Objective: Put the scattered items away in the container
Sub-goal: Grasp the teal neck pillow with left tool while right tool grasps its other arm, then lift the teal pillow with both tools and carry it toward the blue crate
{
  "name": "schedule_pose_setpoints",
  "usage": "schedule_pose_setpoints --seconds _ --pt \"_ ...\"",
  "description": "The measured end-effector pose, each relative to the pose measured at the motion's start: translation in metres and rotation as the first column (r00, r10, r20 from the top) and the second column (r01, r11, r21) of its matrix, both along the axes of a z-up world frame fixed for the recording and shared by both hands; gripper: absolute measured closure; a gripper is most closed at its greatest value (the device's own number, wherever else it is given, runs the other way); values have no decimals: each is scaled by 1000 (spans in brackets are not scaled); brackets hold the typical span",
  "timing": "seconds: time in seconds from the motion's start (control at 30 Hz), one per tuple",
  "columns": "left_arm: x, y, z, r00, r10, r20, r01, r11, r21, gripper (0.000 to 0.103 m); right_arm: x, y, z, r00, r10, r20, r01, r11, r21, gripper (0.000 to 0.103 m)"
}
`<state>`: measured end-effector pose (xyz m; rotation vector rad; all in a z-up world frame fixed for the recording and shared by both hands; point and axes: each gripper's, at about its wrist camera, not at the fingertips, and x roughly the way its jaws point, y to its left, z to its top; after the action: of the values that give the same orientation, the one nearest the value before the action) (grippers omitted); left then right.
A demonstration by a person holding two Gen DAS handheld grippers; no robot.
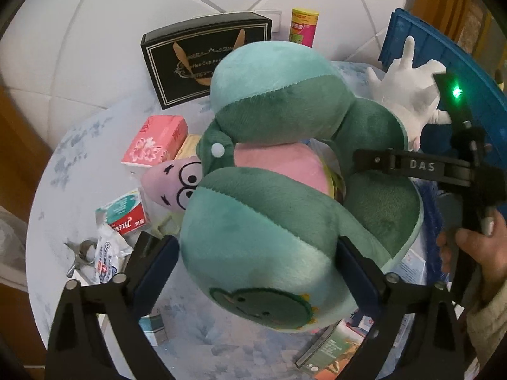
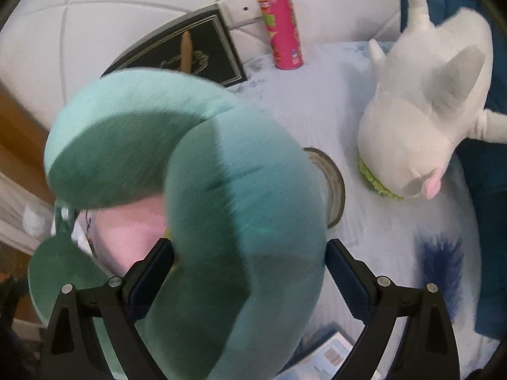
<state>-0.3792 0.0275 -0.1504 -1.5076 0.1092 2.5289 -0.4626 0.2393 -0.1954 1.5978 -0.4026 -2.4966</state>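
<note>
Pale marbled cloth is covering the round surface (image 1: 79, 174), with white floor tiles showing beyond it.

Nearest the left wrist camera, the left gripper (image 1: 256, 253) is clamping its jaws, spread wide, on one arm of the green U-shaped pillow (image 1: 253, 215). A round dinosaur patch is showing on that arm just below the grip. In the right wrist view, the right gripper (image 2: 250, 253) is doing likewise on the pillow's other arm, its jaws wide and pressing on either side of the plush. That view is blurring. A hand (image 1: 465, 243) is gripping the right gripper's handle at the right edge of the left view.

The pillow is sitting over a pink toy (image 1: 177, 183), whose face is peeking out at the left. Whether the pillow is resting on the toy is hard to tell. Crumpled packets (image 1: 111, 253) are lying to the left of the left jaws, and a small box (image 1: 126, 215) is lying just past them. A pink tissue pack (image 1: 155, 142) is lying further back.

Beyond the pillow, a white toy (image 2: 427, 110) is lying at the right, against the blue crate (image 1: 412, 31), which is standing at the far right edge. A black box (image 1: 190, 63) and a can (image 1: 304, 27) are standing at the far rim of the surface.
</note>
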Motion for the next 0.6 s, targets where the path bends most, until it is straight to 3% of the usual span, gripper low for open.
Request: schedule_pose_setpoints --seconds 0.13,0.27,0.6 --pt "-2 0 6 1000 16 -22 -15 999 41 15 0 -9 -15 996 49 71 -49 999 8 16" --pt "6 7 21 998 9 -66 -5 998 57 23 14 -10 6 999 52 8 -52 997 54 22" --pt "32 14 72 986 -29 -162 46 994 102 25 46 -1 72 992 13 -122 0 995 104 25"
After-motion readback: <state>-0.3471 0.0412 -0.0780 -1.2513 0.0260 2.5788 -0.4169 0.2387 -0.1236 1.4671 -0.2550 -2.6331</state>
